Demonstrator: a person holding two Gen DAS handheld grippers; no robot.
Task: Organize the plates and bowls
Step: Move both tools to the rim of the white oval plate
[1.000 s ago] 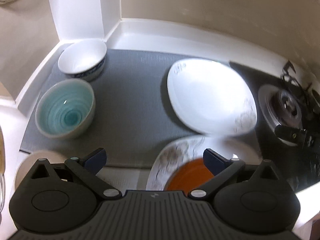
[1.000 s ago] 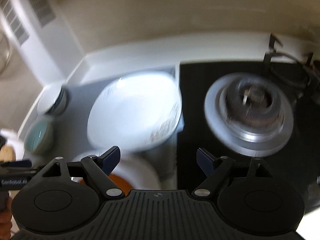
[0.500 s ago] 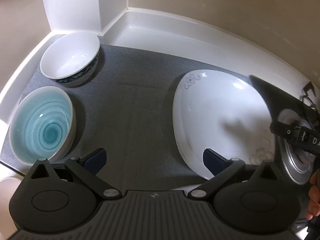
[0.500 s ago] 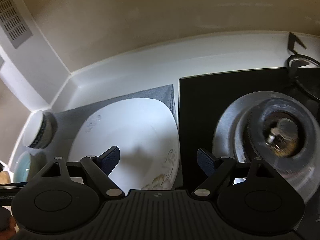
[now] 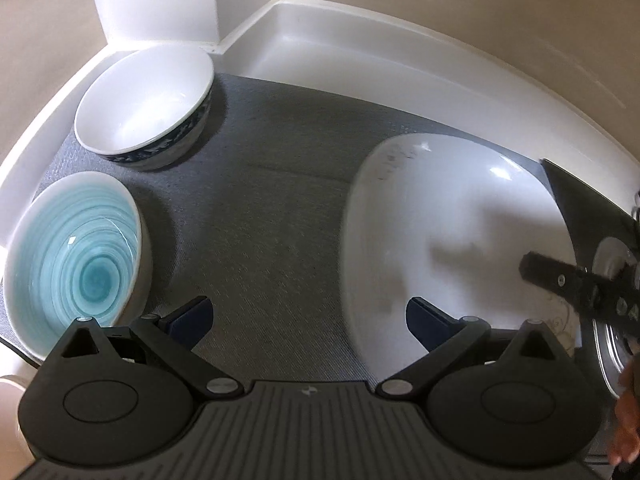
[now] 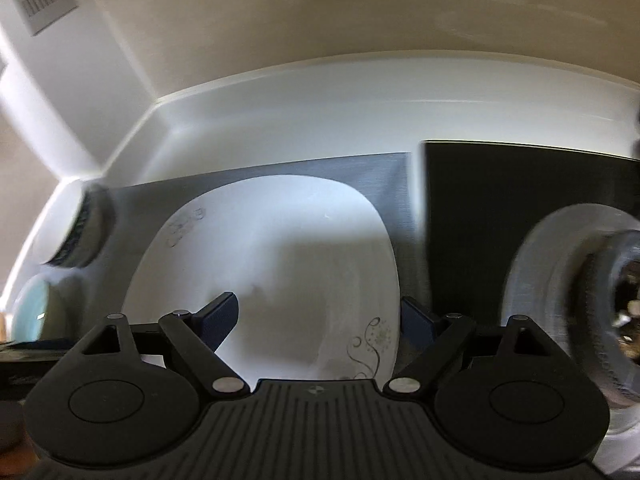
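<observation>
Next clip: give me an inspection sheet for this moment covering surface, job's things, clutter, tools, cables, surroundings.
Surface: grey mat on a white counter.
Job's things: white plate on the mat's right side; teal bowl and blue-rimmed bowl upright and empty at the left, apart from the plate.
Clutter: nothing seen.
Tools: left tool open, nothing between its fingers, over the mat at the plate's left edge; right tool open over the plate's right part, holding nothing; jaws have just opened a little.
Cables: nothing seen.
Surroundings: black hob with a burner right of the mat; beige wall behind.
</observation>
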